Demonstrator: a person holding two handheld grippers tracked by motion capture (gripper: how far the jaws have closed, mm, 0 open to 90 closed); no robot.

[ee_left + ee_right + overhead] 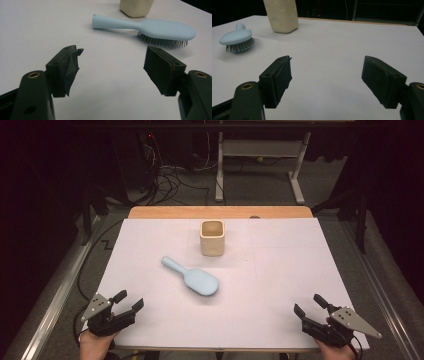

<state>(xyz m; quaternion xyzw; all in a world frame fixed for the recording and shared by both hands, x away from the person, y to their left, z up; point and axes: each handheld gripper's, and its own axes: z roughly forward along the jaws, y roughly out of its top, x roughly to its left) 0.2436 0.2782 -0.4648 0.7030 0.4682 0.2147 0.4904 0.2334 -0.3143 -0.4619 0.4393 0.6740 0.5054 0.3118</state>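
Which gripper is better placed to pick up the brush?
Probably the left gripper. It is open and the brush lies nearer to it, with the handle turned toward its side. The right gripper, also open, sits farther away.

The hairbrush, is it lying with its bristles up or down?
Bristles down. The light blue plastic hairbrush lies flat on the white table, smooth back up, grey bristles pointing at the tabletop in the left gripper view.

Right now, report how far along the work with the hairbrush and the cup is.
Nothing looks done yet: the light blue hairbrush lies bristles down on the white table, apart from the upright beige cup. Nothing is in hand; the left gripper and right gripper sit at the near edge, jaws open and empty. Reaching for and grasping the brush remains, probably.
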